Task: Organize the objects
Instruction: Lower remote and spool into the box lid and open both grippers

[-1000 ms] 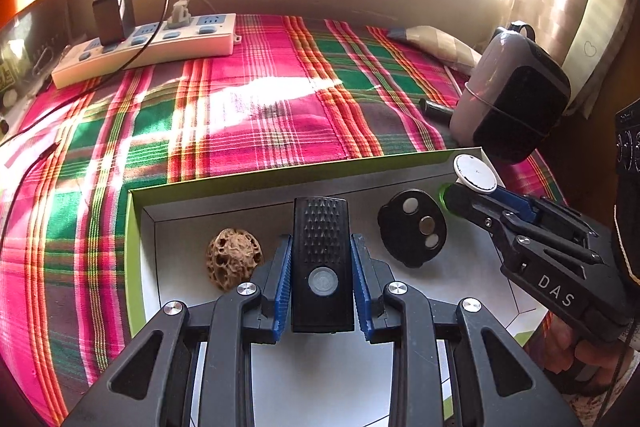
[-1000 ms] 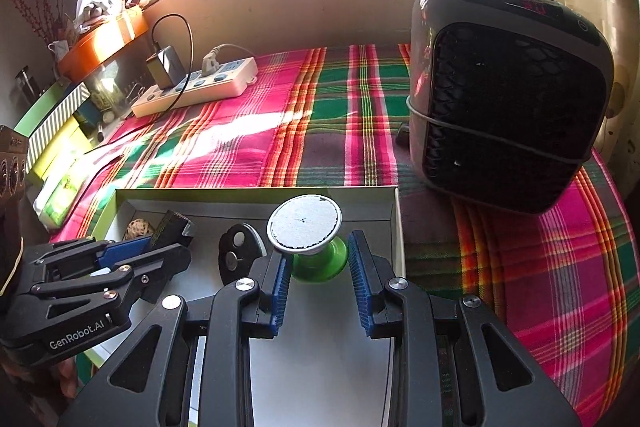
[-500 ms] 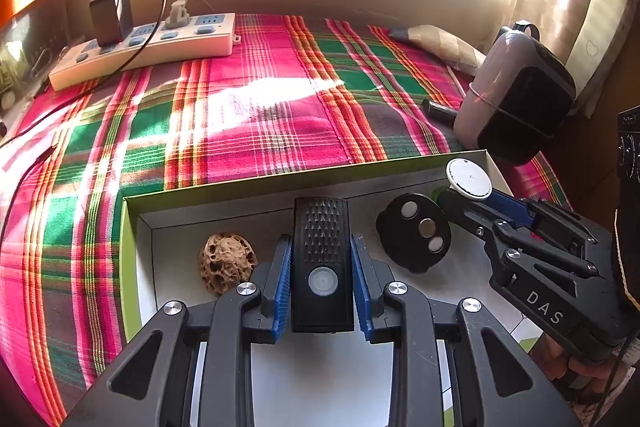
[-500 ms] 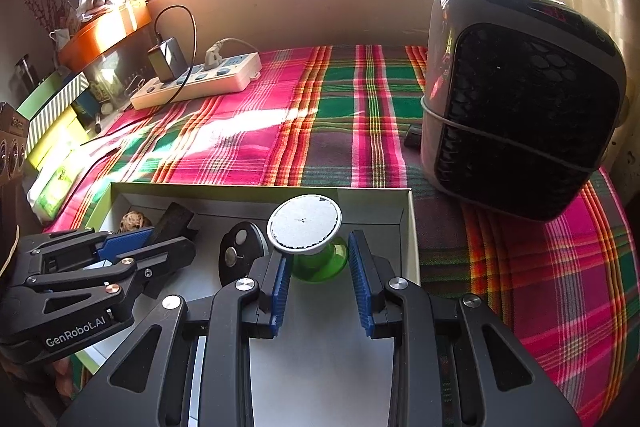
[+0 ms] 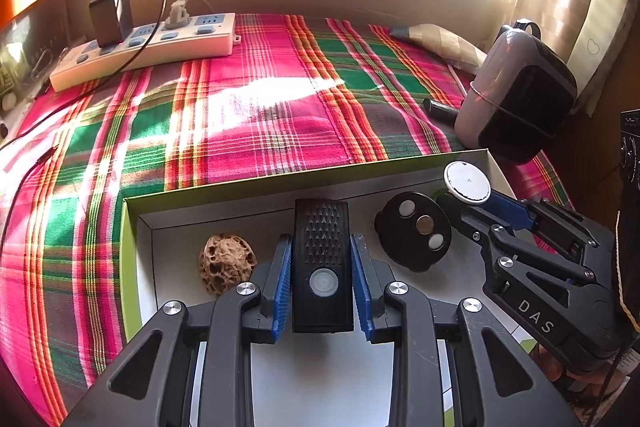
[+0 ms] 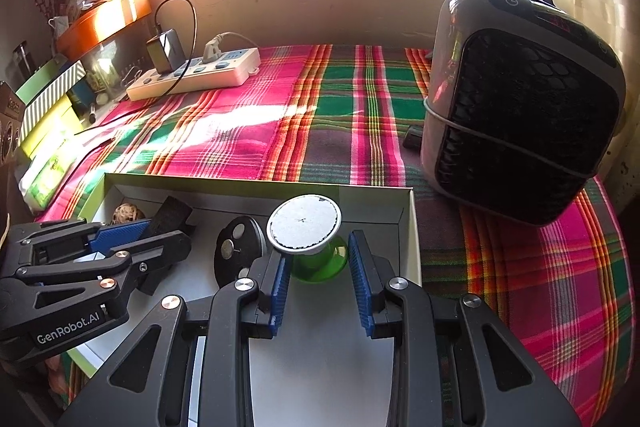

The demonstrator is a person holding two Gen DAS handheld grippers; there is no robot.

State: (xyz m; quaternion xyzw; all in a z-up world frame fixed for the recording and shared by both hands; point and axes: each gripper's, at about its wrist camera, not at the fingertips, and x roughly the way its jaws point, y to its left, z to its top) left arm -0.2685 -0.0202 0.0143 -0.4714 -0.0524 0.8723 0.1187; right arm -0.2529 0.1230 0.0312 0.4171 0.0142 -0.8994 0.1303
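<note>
A white box with a green rim (image 5: 256,183) lies on the plaid cloth. In it are a walnut (image 5: 227,263), a black remote-like device (image 5: 322,263), a black disc with three round inserts (image 5: 414,230) and a green spool with a white round top (image 6: 305,227). My left gripper (image 5: 322,283) has its blue pads around the black device, with small gaps on both sides. My right gripper (image 6: 320,273) has its pads around the green spool (image 5: 466,182), also with gaps. The box rim (image 6: 256,185) also shows in the right wrist view.
A black and grey fan heater (image 6: 520,107) stands right of the box. A white power strip (image 5: 144,45) with a black charger lies at the back left. A small black cylinder (image 5: 440,109) lies by the heater. Boxes (image 6: 52,95) stand at far left.
Both grippers have drawn back slightly and opened a little. The device and the spool rest in the box between the pads.
</note>
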